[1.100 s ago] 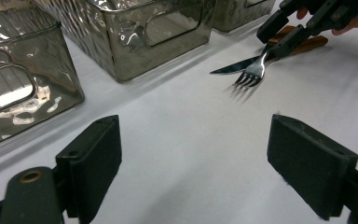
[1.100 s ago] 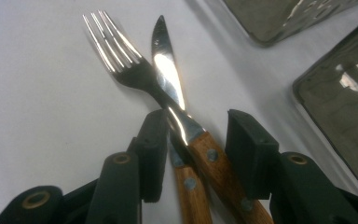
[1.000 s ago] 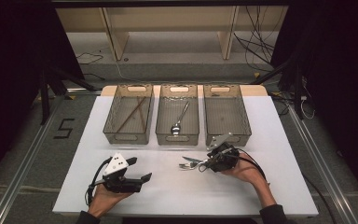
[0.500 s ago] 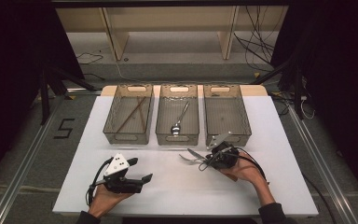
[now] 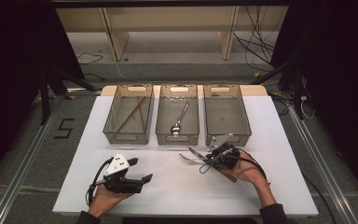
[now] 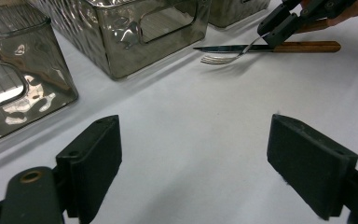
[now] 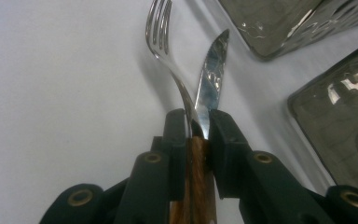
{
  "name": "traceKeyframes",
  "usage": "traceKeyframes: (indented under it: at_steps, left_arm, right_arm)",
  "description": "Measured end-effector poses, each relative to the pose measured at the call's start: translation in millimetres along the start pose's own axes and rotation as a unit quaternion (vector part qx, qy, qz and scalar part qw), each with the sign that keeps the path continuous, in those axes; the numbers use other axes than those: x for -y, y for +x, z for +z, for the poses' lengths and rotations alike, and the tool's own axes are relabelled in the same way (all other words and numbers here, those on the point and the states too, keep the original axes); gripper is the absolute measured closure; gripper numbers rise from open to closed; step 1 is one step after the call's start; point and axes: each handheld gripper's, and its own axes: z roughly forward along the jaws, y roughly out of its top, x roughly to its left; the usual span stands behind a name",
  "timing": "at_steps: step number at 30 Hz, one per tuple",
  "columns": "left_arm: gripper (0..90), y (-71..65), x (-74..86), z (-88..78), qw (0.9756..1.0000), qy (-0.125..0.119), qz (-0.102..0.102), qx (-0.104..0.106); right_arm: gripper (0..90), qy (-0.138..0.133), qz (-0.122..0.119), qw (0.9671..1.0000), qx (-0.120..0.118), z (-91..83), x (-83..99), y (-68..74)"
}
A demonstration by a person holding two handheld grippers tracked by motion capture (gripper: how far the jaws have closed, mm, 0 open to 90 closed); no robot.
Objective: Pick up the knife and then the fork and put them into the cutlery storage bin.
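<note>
Jaws of the right gripper (image 7: 196,128) had just been closing and pinched a fork (image 7: 161,28) and a wooden-handled knife (image 7: 212,70) together, low over the white table (image 5: 177,186) just in front of the right-hand bin (image 5: 226,114). We noted the left gripper (image 6: 193,163) wide open, holding nothing, above bare tabletop.

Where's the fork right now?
In the high view the fork is pinched alongside the knife in the right tool, on the white table just in front of the right-hand bin.
</note>
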Motion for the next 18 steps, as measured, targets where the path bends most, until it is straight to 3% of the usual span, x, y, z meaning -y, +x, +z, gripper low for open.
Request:
traceKeyframes:
  at_steps: [7,18]
  left_arm:
    - [17.6,1.3,0.2,-1.5,1.0000,-0.007,-0.002,-0.003]
    - [17.6,5.8,0.8,-5.4,0.9995,-0.026,-0.015,-0.006]
  right_arm:
    - [78.1,-0.010,0.004,0.9999,0.005,-7.2,-2.3,1.2]
    - [78.1,-0.064,0.029,0.9974,0.019,-34.2,-13.7,4.6]
